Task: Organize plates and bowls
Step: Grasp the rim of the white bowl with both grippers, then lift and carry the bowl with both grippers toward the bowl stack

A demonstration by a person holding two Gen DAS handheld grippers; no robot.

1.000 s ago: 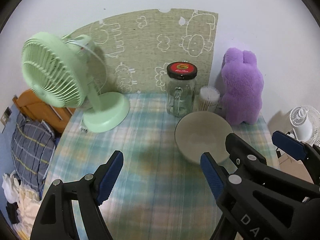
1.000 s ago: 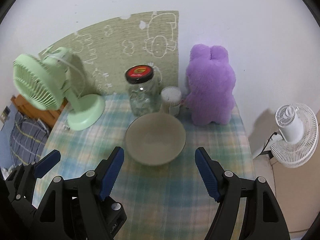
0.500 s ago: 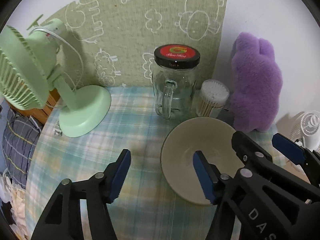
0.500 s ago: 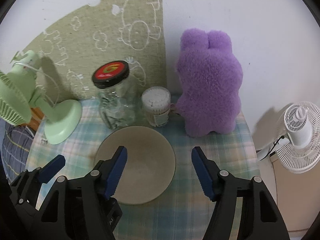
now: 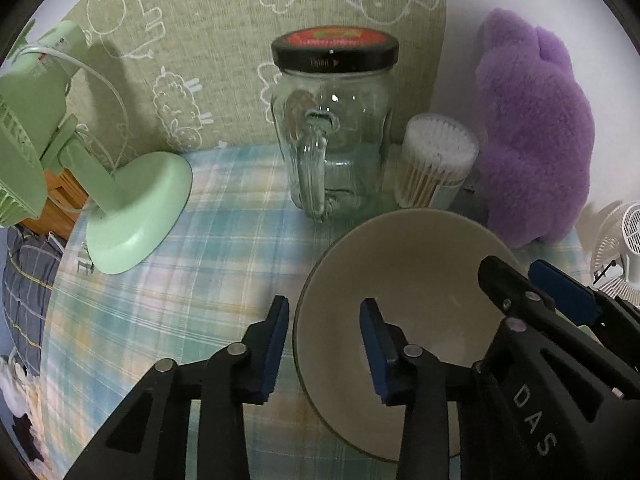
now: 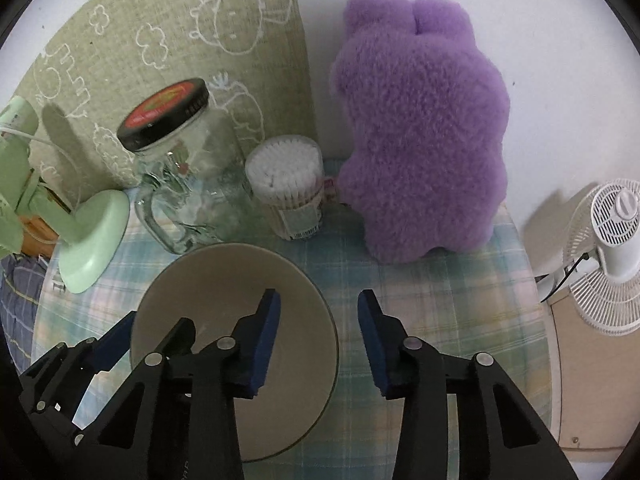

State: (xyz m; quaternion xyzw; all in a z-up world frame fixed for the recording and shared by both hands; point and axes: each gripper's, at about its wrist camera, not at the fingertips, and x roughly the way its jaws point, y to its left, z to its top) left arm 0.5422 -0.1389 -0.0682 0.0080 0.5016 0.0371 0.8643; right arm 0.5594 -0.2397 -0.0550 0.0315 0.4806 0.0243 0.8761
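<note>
1. Surface (image 5: 168, 304): covered by a pale checked cloth; it carries every item listed below.
2. Purple plush toy (image 6: 420, 132): upright against the wall, beyond the right gripper's fingers and somewhat to their right.
3. Green fan (image 5: 120, 216): stands on its round base, well to the left of the left gripper's fingers.
4. Bowl (image 5: 416, 280): beige, upright on the cloth, between the two grippers. Its left rim lies between the left gripper's fingers; its right rim lies between the right gripper's fingers.
5. Glass jar (image 5: 336, 136): handled, with a black and red lid, directly beyond the bowl, ahead of the left gripper's fingers.
6. Cotton swab tub (image 6: 292, 184): just beside the jar, between it and the plush toy.
7. Left gripper (image 5: 324, 344): its fingers have just been closing. They straddle the bowl's left rim, one outside and one inside. A gap shows on both sides of the rim; no grip is made.
8. Right gripper (image 6: 318, 336): its fingers have likewise just been closing. They straddle the bowl's right rim, with clearance visible on both sides; nothing is gripped.
</note>
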